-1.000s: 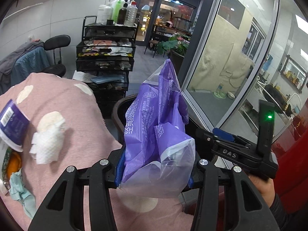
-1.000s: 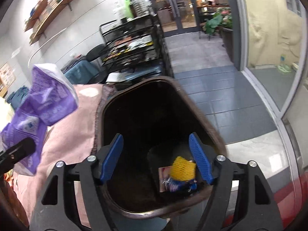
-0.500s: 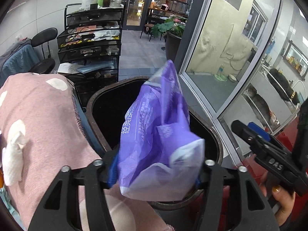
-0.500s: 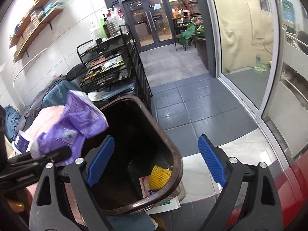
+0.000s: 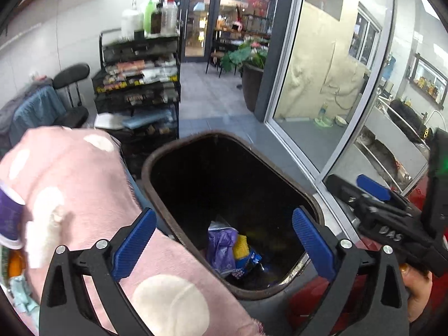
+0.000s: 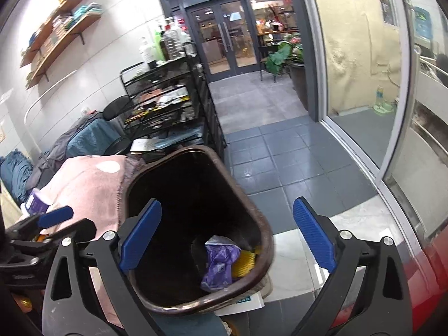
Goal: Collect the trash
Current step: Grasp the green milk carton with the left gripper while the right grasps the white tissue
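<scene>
A dark brown trash bin (image 5: pixel 215 133) stands open below both grippers. At its bottom lies a crumpled purple plastic bag (image 5: pixel 221 247), beside a yellow mesh piece (image 5: pixel 241 247). My left gripper (image 5: pixel 223 213) hovers over the bin's near rim, its jaws opening wide with nothing between them. In the right wrist view the same bin (image 6: pixel 196 306) holds the purple bag (image 6: pixel 219 263) and the yellow mesh (image 6: pixel 245 261). My right gripper (image 6: pixel 227 203) hangs over the bin's right side, its jaws also opening and empty.
A pink spotted cloth (image 5: pixel 84 184) covers the surface left of the bin, with a white tissue (image 5: pixel 42 240) and a purple-and-white container (image 5: pixel 8 218) on it. A black wire rack (image 5: pixel 140 84) stands behind. A glass door (image 5: pixel 322 84) runs along the right.
The purple bag, held in my left gripper earlier, has dropped into the bin as those jaws spread. My right gripper's jaws widened too, and it drew back to the right.
</scene>
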